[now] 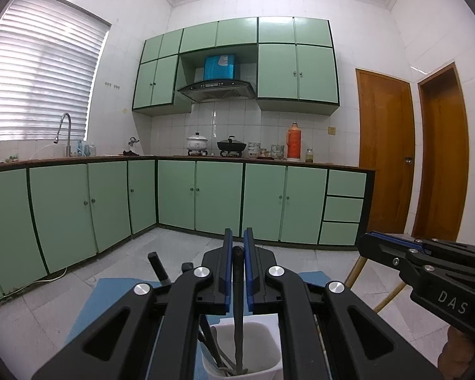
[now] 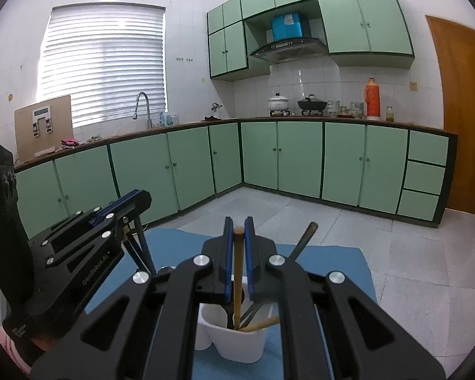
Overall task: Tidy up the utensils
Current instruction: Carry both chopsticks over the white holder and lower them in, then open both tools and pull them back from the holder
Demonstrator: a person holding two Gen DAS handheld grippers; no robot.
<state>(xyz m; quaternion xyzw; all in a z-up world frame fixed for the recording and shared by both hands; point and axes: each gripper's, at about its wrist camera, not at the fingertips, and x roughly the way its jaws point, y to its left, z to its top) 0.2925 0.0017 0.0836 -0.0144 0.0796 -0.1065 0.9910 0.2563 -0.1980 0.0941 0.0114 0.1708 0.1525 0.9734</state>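
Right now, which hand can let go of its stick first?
Probably left: the left gripper holds its dark utensil with the tip already down in the white holder. The right gripper's wooden stick looks similar.

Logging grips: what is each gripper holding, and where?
Left gripper: dark utensil, near its handle top. Right gripper: wooden utensil, near its top.

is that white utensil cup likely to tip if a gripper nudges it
Probably yes: the white cup looks like light, thin plastic. The tall utensils, such as the wooden handle that the right gripper grips, stand well above its rim, probably making it top-heavy.
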